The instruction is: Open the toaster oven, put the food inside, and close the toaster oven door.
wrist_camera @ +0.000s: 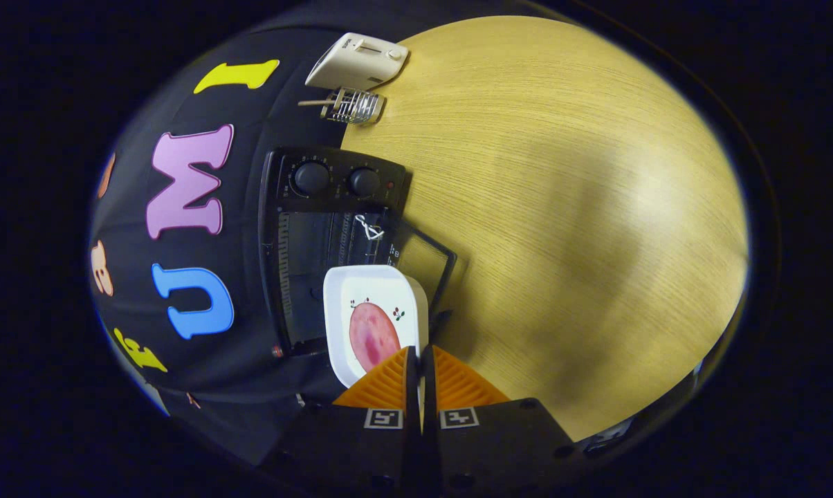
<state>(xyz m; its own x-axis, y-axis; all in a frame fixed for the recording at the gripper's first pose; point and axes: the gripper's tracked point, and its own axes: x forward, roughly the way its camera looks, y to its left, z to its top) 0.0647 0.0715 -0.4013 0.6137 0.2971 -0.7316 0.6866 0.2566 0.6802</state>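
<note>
One gripper (420, 360) shows, with two fingers pressed together on the rim of the single white plate (382, 290). That plate carries one piece of food (373, 335), a pink slice, and two small cherry motifs printed beside it. One black toaster oven (326, 228) stands on the one wooden table (562, 207); its one glass door (423, 259) hangs open, and its panel bears two round knobs (312, 178) and one small red light. Beyond it sit one white toaster (358, 61) and one wire rack (353, 106).
</note>
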